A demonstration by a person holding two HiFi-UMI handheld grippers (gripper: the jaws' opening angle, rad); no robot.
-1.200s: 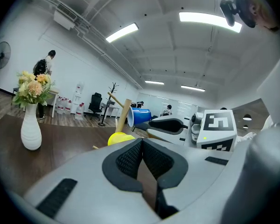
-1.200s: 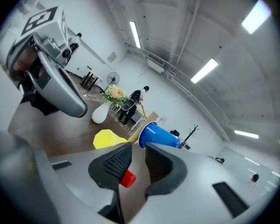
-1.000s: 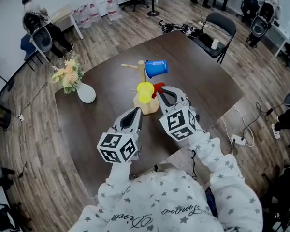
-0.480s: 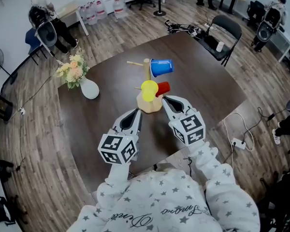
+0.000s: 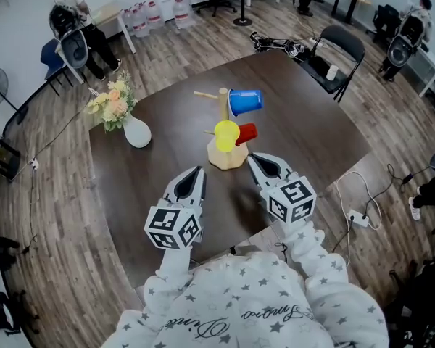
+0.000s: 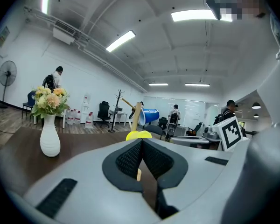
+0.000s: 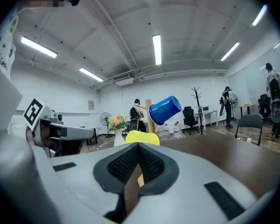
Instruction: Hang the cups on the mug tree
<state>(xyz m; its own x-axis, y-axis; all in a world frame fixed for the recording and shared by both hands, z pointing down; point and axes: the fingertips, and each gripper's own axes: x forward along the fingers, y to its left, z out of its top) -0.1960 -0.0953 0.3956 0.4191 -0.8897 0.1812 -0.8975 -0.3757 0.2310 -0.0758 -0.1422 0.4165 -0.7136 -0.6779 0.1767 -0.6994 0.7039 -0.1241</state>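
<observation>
Right gripper (image 5: 256,159): you've pulled it back from the red cup (image 5: 247,133); jaws shut, empty.
Left gripper (image 5: 196,172): jaws shut, empty.
Mug tree (image 5: 223,104): withdraw level, don't knock it.

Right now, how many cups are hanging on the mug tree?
3. The blue cup hangs high on the mug tree. The yellow cup hangs lower in front. The red cup is just right of the yellow one. None seems hidden.
</observation>
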